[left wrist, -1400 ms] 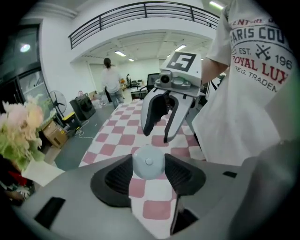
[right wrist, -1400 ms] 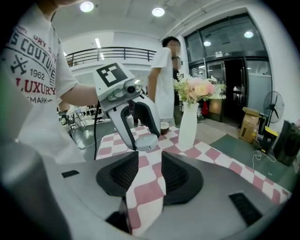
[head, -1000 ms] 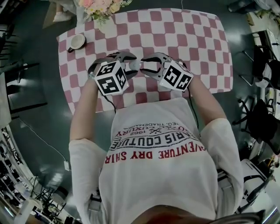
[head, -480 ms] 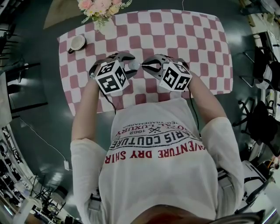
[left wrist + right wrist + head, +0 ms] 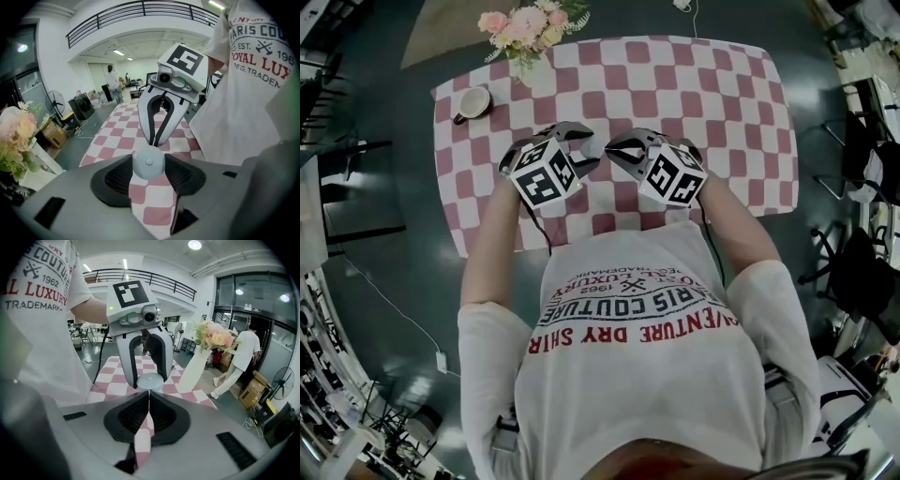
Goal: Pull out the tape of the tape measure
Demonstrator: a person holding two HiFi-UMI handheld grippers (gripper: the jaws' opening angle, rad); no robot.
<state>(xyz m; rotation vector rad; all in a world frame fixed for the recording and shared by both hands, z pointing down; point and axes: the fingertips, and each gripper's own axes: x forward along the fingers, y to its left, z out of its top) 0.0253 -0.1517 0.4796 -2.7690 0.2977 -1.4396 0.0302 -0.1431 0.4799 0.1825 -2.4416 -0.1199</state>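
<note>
Here's the table (image 5: pixel 731 112), draped in a pink-and-white checked cloth, standing on a dark glossy floor. Around it is a big open hall with a railed balcony (image 5: pixel 140 9) up high, glass doors (image 5: pixel 243 310) and a fan (image 5: pixel 55 101). A person (image 5: pixel 241 352) is walking past cardboard boxes (image 5: pixel 253 390).

Both tools are up over the near middle of the table, facing each other. The left hand-held gripper (image 5: pixel 149 176) has its dark pads clamped on either side of the tape measure (image 5: pixel 148 162), a small round pale case lifted clear of the cloth. The right hand-held gripper (image 5: pixel 149 397) comes in from the right, nose to nose with it. Its jaws have just been closing and now the pads meet, tips right at the case's edge. A thin line runs between those tips. Whether the tape's end is pinched there is too small to tell. No pulled-out tape shows between the two tools, and they sit just beside each other.

As for containers, a cup (image 5: pixel 473 101) sits at the table's far left, and I cannot make out its contents. At the far edge, just right of the cup, a tall white vase (image 5: pixel 197 366) holds pink and cream flowers (image 5: pixel 530 23).
</note>
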